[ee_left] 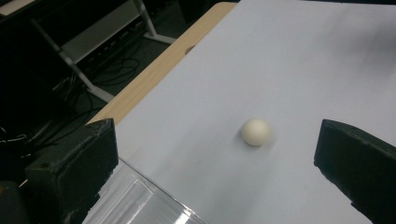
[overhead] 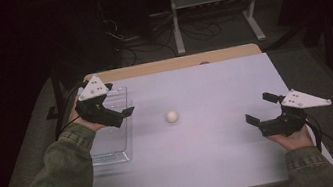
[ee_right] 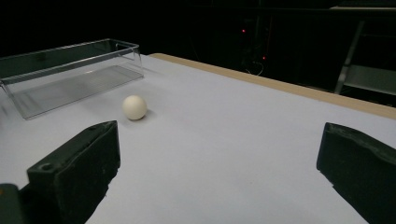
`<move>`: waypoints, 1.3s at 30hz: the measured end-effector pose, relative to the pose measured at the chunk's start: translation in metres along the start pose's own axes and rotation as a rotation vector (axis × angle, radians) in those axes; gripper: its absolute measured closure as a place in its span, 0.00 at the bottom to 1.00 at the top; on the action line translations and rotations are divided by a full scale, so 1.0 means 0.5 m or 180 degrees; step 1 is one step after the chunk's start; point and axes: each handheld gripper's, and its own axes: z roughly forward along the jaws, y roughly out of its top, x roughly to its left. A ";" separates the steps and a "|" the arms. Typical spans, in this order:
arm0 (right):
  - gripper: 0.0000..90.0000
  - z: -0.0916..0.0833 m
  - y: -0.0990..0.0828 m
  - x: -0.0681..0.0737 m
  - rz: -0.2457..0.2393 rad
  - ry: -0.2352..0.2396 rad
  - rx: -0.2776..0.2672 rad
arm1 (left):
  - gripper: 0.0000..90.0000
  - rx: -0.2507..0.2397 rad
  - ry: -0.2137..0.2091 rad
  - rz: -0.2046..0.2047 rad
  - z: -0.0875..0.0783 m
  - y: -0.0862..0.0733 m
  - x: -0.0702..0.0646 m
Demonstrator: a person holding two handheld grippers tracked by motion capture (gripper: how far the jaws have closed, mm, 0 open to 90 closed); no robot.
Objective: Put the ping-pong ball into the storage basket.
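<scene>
Nothing is picked up yet: the white ball (overhead: 172, 116) lies bare on the table (overhead: 225, 155), just right of the clear tray (overhead: 113, 152). The left gripper (overhead: 125, 115) hovers over the tray, jaws wide and empty; the right gripper (overhead: 258, 109) waits well apart, equally wide. Next likely means closing on the ball. No readable writing

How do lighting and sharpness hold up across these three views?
High view: dim, dark surroundings, small white ball soft. Left gripper view: ball slightly blurred. Right gripper view: black background, ball sharp with a faint shadow, clear plastic tray reflecting.
</scene>
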 end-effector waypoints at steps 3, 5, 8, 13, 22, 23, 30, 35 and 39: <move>0.00 -0.002 0.000 -0.002 0.0011 -0.0011 -0.0007 | 0.00 0.0047 -0.0025 0.0040 0.007 0.006 0.004; 0.00 -0.002 -0.001 -0.002 0.0005 -0.0011 -0.0004 | 0.00 0.0049 -0.0040 0.0048 0.012 0.011 0.005; 0.00 -0.003 -0.001 -0.001 0.0005 -0.0011 0.0004 | 0.00 0.0064 -0.0051 0.0102 0.021 0.017 0.004; 0.00 -0.004 -0.002 -0.001 0.0003 -0.0015 0.0005 | 0.00 0.0099 -0.0109 0.0162 0.033 0.029 0.003; 0.00 -0.007 -0.003 -0.001 0.0004 -0.0012 0.0006 | 0.00 0.0148 -0.0162 0.0257 0.048 0.055 0.011; 0.00 -0.007 -0.003 -0.001 0.0006 -0.0013 0.0006 | 0.00 0.0151 -0.0168 0.0266 0.051 0.058 0.010; 0.00 -0.008 -0.003 -0.001 0.0010 -0.0010 0.0006 | 0.00 0.0221 -0.0265 0.0329 0.070 0.075 0.012; 0.00 -0.008 -0.004 -0.001 0.0018 -0.0008 0.0011 | 0.00 0.0262 -0.0307 0.0333 0.084 0.077 0.015; 0.00 -0.008 -0.005 -0.001 0.0014 -0.0006 0.0017 | 0.00 0.0298 -0.0345 0.0324 0.094 0.075 0.019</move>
